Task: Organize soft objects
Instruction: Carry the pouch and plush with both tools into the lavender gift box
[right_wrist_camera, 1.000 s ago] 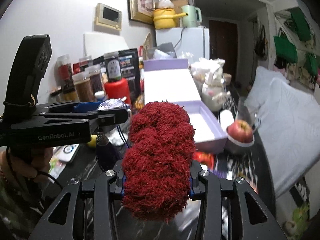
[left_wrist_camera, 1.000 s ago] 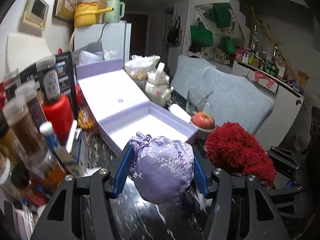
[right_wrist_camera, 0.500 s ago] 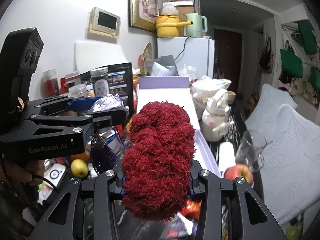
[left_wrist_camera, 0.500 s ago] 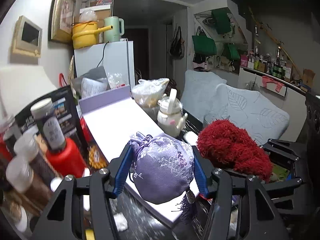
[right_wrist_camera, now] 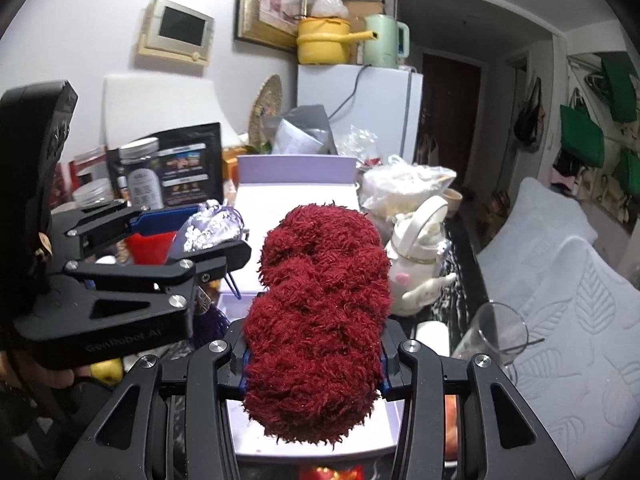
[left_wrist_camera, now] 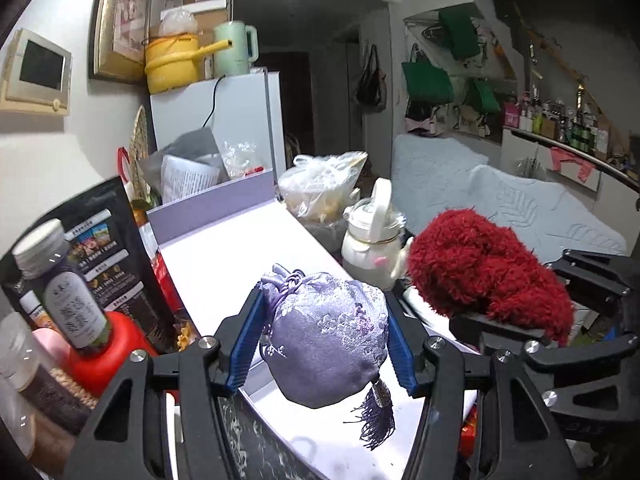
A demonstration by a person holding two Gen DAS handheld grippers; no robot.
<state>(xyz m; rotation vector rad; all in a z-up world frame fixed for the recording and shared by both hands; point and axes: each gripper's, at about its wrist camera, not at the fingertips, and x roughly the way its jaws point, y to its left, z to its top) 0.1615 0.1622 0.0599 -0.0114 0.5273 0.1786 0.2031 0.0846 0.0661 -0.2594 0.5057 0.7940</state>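
purple pouch (left_wrist_camera: 326, 340) clamped in left gripper (left_wrist_camera: 326, 336), red fluffy bundle (right_wrist_camera: 316, 320) in right gripper (right_wrist_camera: 314, 356)

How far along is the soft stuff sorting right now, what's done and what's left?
Done: both soft items are picked up. In hand: the left gripper is shut on the purple pouch, and the right gripper is shut on the red fluffy item, both held over the lavender box. Left: neither lies in the box yet; lowering and releasing remain.

Home kitchen: fridge (right_wrist_camera: 360, 108), teapot (right_wrist_camera: 416, 264), spice jars (left_wrist_camera: 68, 292).
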